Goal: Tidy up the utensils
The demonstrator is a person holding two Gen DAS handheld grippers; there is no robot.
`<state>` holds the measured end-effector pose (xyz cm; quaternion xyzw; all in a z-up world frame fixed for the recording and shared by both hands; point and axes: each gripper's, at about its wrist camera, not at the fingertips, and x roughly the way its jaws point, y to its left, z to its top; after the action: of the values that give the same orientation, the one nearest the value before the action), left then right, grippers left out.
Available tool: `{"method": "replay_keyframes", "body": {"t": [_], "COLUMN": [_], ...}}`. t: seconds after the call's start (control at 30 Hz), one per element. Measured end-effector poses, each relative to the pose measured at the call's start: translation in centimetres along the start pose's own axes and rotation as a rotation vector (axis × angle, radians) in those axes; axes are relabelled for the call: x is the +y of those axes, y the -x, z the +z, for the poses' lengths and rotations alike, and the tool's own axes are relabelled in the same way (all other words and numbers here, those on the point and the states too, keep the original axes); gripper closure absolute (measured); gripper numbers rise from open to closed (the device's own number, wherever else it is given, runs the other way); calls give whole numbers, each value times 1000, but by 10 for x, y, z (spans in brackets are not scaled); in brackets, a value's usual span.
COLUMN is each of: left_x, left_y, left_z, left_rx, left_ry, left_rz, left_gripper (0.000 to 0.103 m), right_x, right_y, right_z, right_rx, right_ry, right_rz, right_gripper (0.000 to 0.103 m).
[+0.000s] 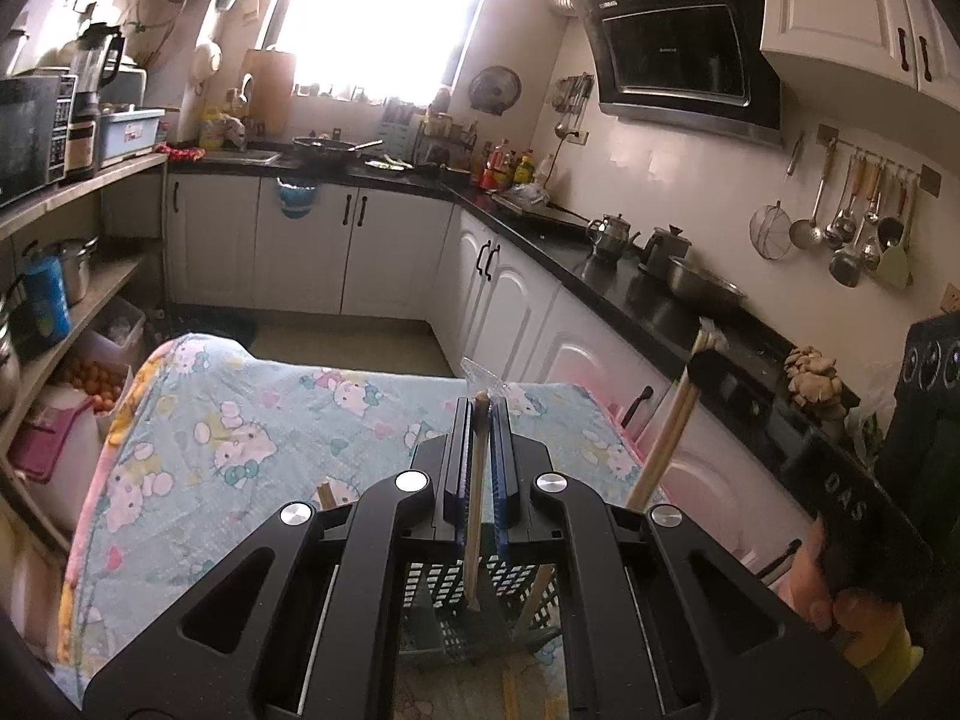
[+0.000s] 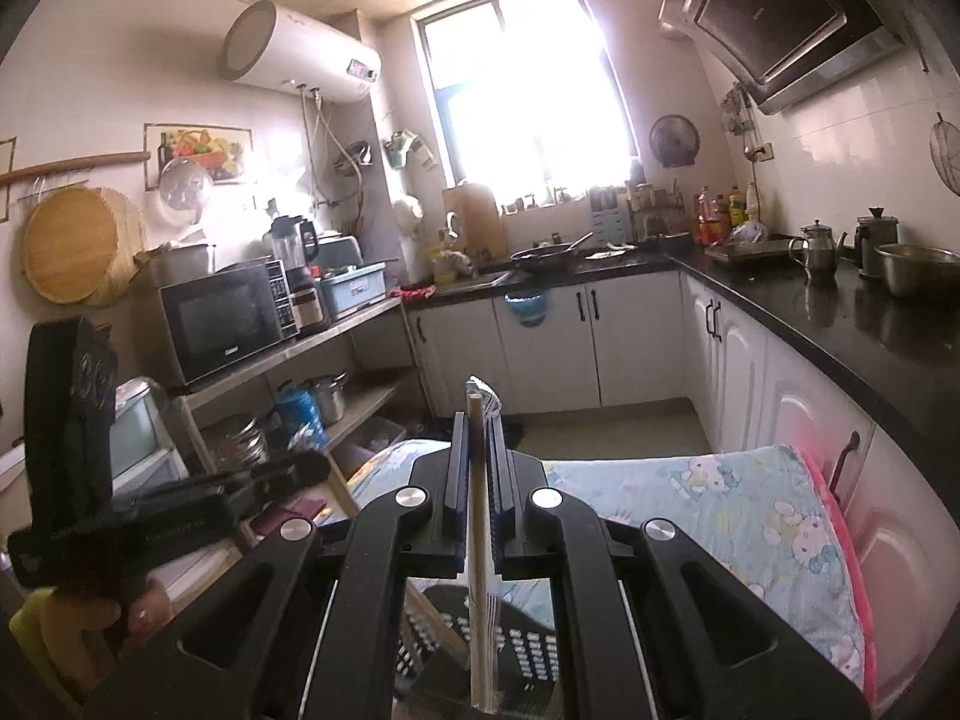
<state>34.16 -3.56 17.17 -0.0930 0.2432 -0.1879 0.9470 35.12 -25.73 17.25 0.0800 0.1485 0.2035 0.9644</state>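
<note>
Left wrist view: my left gripper [image 1: 480, 414] fills the lower centre of the frame, its jaws clamped on a thin wooden utensil [image 1: 477, 516] that stands nearly upright between them, its rounded brown end just above the fingertips and its lower end reaching down into a dark perforated basket [image 1: 447, 618]. The basket sits at lower centre, largely hidden behind the gripper body, on a bench covered with a pale blue cartoon-cat cloth [image 1: 240, 420]. At right of centre my right gripper [image 1: 711, 363] is seen from the side, its jaws closed on a pair of pale chopsticks [image 1: 666, 438] that slant down and to the left toward the basket. A black kitchen counter [image 1: 630, 288] runs along the right, carrying a metal bowl [image 1: 705, 288]; ladles and a strainer hang on the wall at far right.

Right wrist view: my right gripper [image 2: 479, 420] occupies the lower centre, jaws clamped on the chopsticks [image 2: 478, 570], which appear wrapped in a clear sleeve; the sleeve's crumpled top shows above the fingertips, and the lower end hangs over the basket [image 2: 528, 654], whose slotted wall shows at bottom centre. Whether the chopstick tips touch the basket I cannot tell. The cloth [image 2: 750, 510] spreads to the lower right. My left gripper [image 2: 300, 468] enters from the left edge, blurred. A microwave [image 2: 228, 324] stands on a shelf at middle left.
</note>
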Motion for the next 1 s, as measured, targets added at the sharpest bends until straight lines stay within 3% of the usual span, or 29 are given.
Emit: {"method": "replay_keyframes", "body": {"t": [0.73,1.0], "left_x": [25,33], "left_y": [-31,-31], "left_z": [-66,-75], "left_rx": [74,81], "left_ry": [89,103], "left_rz": [-13,-3], "left_gripper": [102,102], "right_x": [-32,-33], "right_y": [-46,-57], "right_z": [-63,-81], "right_rx": [-16,-10], "right_ry": [-58,-55], "right_rz": [-88,-99], "right_gripper": [97,97]}}
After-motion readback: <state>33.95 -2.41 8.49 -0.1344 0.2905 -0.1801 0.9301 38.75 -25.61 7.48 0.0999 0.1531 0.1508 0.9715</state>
